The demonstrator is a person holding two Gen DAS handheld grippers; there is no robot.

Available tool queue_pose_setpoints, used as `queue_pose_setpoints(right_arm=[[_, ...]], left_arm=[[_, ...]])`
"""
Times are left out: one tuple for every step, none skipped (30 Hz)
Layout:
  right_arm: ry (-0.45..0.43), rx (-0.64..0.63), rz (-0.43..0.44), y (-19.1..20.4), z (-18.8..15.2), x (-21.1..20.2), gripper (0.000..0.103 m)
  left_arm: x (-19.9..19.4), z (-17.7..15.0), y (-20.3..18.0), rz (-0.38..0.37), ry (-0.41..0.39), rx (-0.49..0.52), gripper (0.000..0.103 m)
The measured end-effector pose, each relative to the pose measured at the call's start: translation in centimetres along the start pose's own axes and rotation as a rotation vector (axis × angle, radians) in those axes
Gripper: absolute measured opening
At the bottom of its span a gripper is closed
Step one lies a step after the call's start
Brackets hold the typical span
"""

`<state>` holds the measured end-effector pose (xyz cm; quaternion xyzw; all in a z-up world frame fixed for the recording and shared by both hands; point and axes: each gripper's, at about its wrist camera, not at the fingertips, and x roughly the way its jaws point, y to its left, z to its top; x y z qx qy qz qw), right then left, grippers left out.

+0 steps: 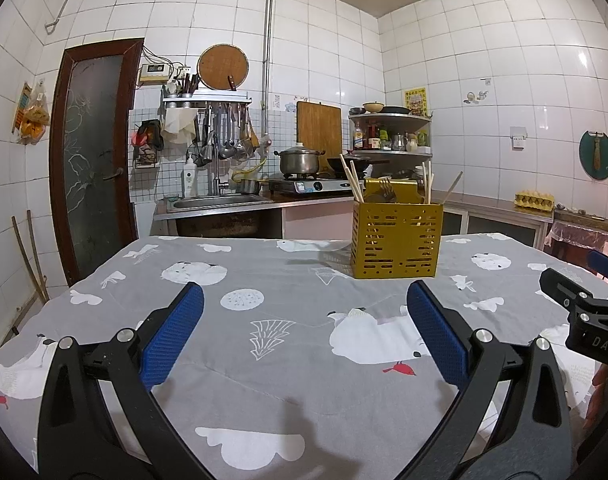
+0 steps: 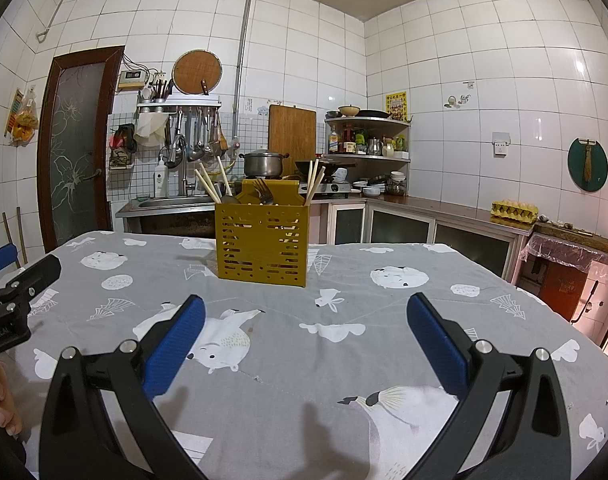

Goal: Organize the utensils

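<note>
A yellow slotted utensil holder (image 1: 396, 241) (image 2: 262, 241) stands on the far half of the table. Pale chopsticks (image 1: 354, 182) (image 2: 208, 186) lean out of its two end sections, and dark metal forks and spoons (image 1: 385, 192) (image 2: 262, 194) fill the middle one. My left gripper (image 1: 304, 300) hovers open above the cloth, short of the holder, with nothing between its blue pads. My right gripper (image 2: 305, 312) is open too and holds nothing. Each gripper shows at the edge of the other's view, my right gripper (image 1: 575, 292) and my left gripper (image 2: 20, 280).
The table wears a grey cloth (image 1: 288, 344) (image 2: 304, 360) printed with white bears. Beyond it run a sink (image 1: 218, 201), a stove with a steel pot (image 1: 300, 160), a corner shelf (image 1: 389, 136) and a counter with an egg carton (image 2: 515, 211). A hand (image 2: 2, 400) holds the left tool.
</note>
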<state>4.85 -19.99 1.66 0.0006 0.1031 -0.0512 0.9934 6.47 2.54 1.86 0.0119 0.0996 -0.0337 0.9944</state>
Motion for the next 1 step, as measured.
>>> queue_pose_setpoints(right_arm=[[0.0,0.0,0.0,-0.01,0.01,0.0,0.099]], left_arm=[[-0.08,-0.08,-0.02,0.0,0.0,-0.001,0.098]])
